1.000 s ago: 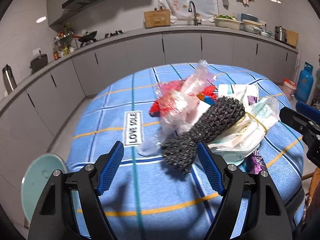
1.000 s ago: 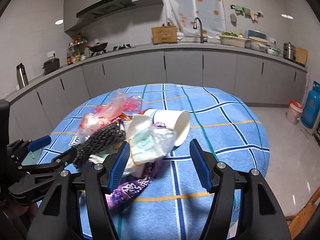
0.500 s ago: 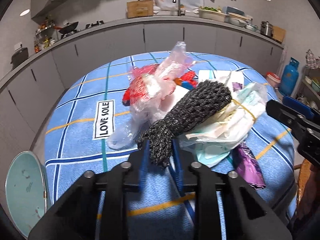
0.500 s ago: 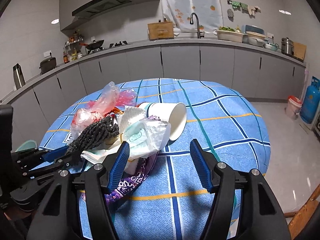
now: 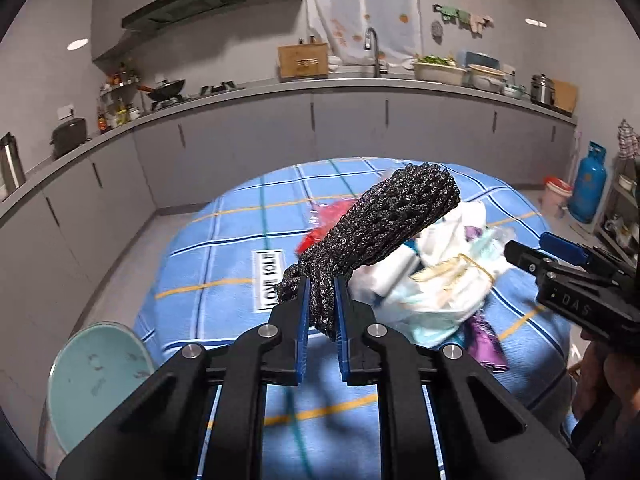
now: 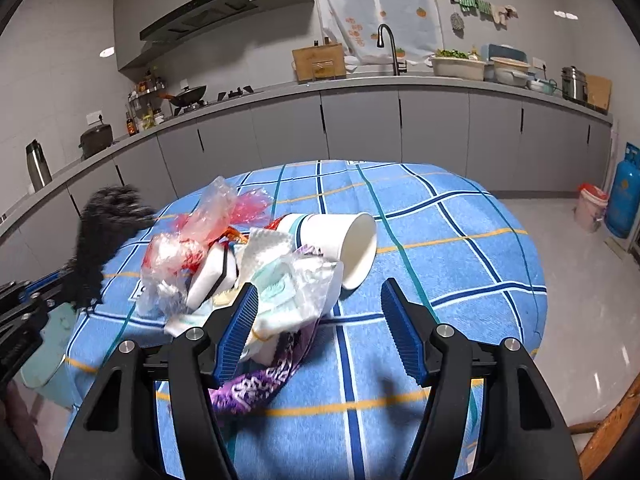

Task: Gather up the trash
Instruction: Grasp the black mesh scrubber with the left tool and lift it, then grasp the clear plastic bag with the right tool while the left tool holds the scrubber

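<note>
Barely begun: black mesh (image 5: 384,220) pinched in left gripper (image 5: 320,312), lifted off table (image 6: 460,240). Right gripper (image 6: 316,328) spread wide, holding nothing; cup (image 6: 340,248), wrappers (image 6: 288,292), bags (image 6: 188,240) left.

Layout around the trash pile (image 6: 240,276) on your table (image 6: 460,240)

Your left gripper (image 5: 320,312) held the mesh bundle (image 5: 376,236) raised above the pile's left edge; your right gripper (image 6: 316,320) hung over its near right corner. The paper cup (image 6: 344,244) lay on its side at the pile's far right, the wrapper (image 6: 260,380) at its near edge, the round stool (image 5: 96,376) left of it beside the table.
</note>
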Action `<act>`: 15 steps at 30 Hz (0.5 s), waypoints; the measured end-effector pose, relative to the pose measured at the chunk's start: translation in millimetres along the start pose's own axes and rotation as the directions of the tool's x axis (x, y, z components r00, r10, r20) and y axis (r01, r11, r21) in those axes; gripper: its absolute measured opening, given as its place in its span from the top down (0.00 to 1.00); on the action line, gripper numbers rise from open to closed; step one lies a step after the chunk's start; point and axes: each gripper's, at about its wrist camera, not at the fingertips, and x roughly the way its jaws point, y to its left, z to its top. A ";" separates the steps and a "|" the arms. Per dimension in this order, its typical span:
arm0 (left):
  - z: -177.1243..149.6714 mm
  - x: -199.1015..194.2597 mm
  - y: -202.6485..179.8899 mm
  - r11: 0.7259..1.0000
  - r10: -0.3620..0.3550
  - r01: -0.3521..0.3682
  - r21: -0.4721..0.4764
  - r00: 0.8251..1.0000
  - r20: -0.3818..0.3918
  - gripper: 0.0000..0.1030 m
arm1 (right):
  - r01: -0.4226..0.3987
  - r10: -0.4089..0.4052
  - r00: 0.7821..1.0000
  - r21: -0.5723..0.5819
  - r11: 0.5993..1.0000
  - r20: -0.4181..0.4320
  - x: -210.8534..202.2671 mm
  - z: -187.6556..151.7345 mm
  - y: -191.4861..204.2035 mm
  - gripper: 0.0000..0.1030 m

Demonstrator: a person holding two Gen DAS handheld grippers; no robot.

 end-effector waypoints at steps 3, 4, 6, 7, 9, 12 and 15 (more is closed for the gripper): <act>-1.0 0.3 9.6 0.999 0.035 -0.035 -0.011 0.999 -0.001 0.88 | -0.009 0.009 1.000 0.005 1.000 -0.009 7.6 4.5 0.3 0.38; -1.7 1.6 14.1 0.999 0.050 -0.050 -0.018 0.999 -0.005 0.88 | -0.009 0.009 1.000 0.004 1.000 -0.012 10.2 5.4 0.7 0.38; -2.4 3.9 18.0 0.997 0.074 -0.074 -0.016 0.997 -0.008 0.88 | -0.027 0.028 0.999 0.017 0.999 -0.031 17.2 5.6 0.2 0.38; -2.6 4.1 20.0 0.997 0.079 -0.079 -0.019 0.997 -0.011 0.88 | -0.033 0.033 0.999 0.023 0.999 -0.037 20.1 5.4 0.4 0.38; -1.5 5.2 25.1 0.997 0.078 -0.079 -0.027 0.997 -0.016 0.88 | -0.041 0.042 0.998 0.029 0.999 -0.045 24.5 5.1 0.8 0.38; -1.4 5.1 27.6 0.996 0.084 -0.085 -0.028 0.996 -0.019 0.88 | -0.069 0.072 0.996 0.050 0.996 -0.062 29.1 5.3 0.8 0.40; -0.3 3.2 26.8 0.996 0.083 -0.083 -0.026 0.996 -0.019 0.88 | -0.081 0.085 0.994 0.055 0.995 -0.070 31.0 6.3 2.2 0.61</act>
